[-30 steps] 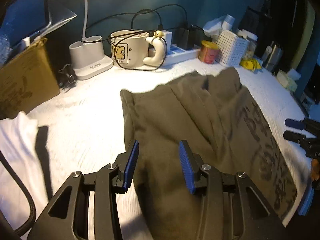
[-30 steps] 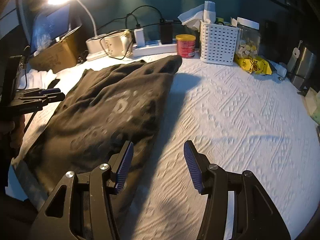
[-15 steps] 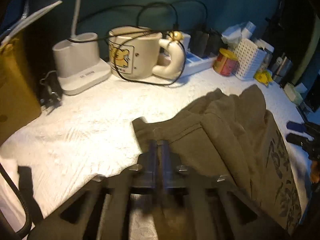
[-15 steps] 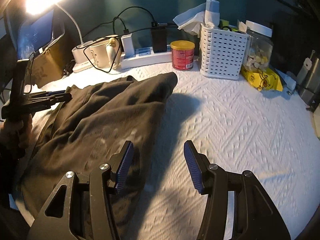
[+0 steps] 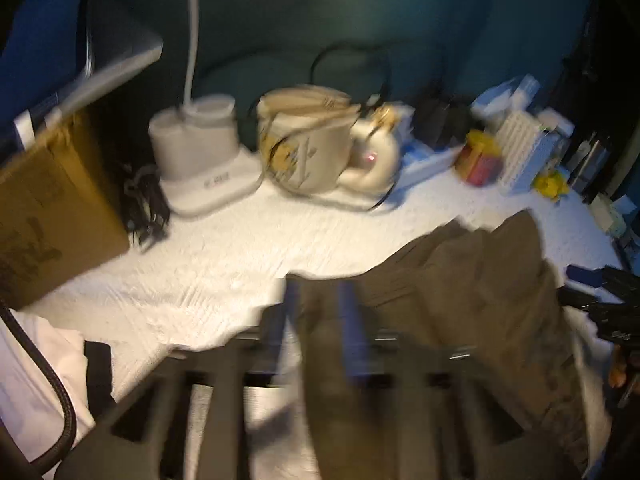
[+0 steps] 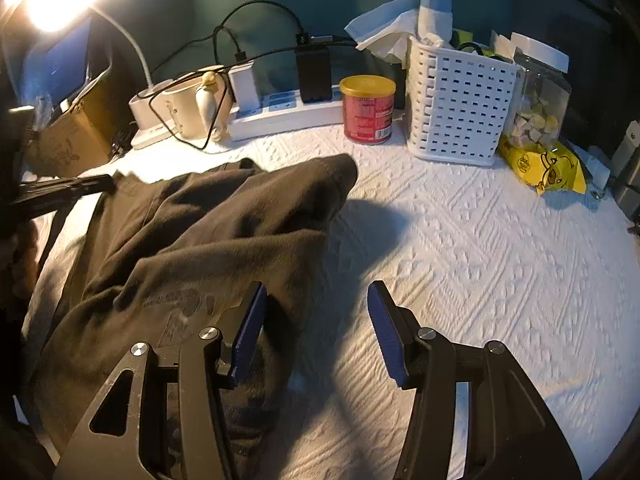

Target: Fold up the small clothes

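Left tongs (image 5: 318, 320) just reopened, shirt (image 6: 208, 240) corner still between them; right tongs (image 6: 316, 332) wide, empty; fold unfinished.

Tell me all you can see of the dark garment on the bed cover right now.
The dark garment is an olive-brown, soft knit piece with a faded print near its lower part. It lies rumpled on the white textured cover, one end reaching toward the red can. A fold of it runs between the left gripper, whose jaws have just been opening; blur hides any contact. The right gripper is open at its right edge, one finger over the cloth.
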